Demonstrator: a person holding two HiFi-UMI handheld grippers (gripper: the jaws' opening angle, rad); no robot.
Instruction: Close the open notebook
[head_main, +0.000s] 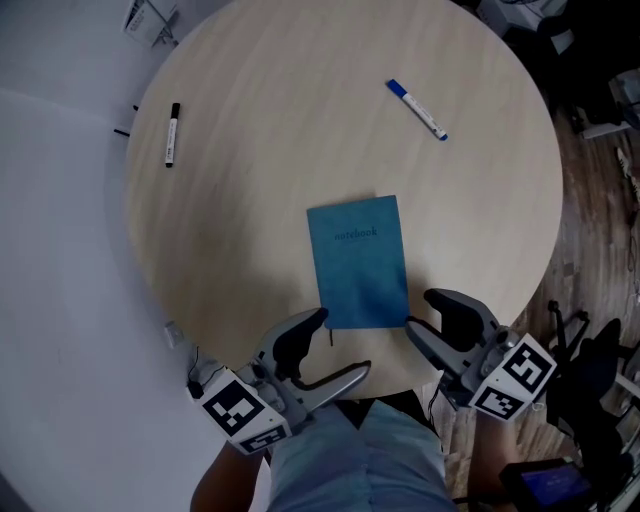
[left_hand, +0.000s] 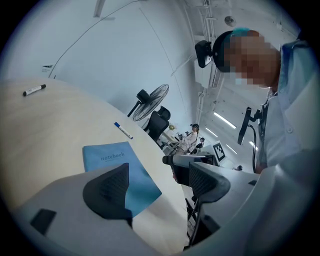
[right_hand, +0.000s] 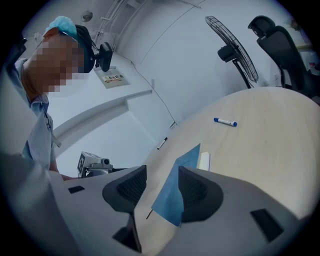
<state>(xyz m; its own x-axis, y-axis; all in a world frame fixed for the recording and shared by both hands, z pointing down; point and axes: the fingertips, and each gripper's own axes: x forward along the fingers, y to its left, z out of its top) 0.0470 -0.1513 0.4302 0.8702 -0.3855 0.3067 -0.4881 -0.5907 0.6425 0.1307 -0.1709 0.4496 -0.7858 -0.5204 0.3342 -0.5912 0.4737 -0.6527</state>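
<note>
Two tools in play, and neither is holding anything right now. Starting far left, a black marker pen (head_main: 172, 134) lies on the round pale wood bench (head_main: 260, 80), well away from the action. Your left hand-held gripper (head_main: 345, 342) hangs at the near edge with its jaws wide apart and nothing between them, just beside the near left corner of the book.

In the middle, the thin blue-covered notebook (head_main: 358, 262) lies flat with its cover up and the word "notebook" showing, so it looks closed to me. Your right hand-held gripper (head_main: 420, 314) is also spread open, just beside the near right corner. That corner shows in the gap between the jaws, but they aren't clamped on it.

Further back on the right lies a white marker with a blue cap (head_main: 417, 110).

My read is that the closing is done. All that's left is to lift both tools clear without nudging the cover.
</note>
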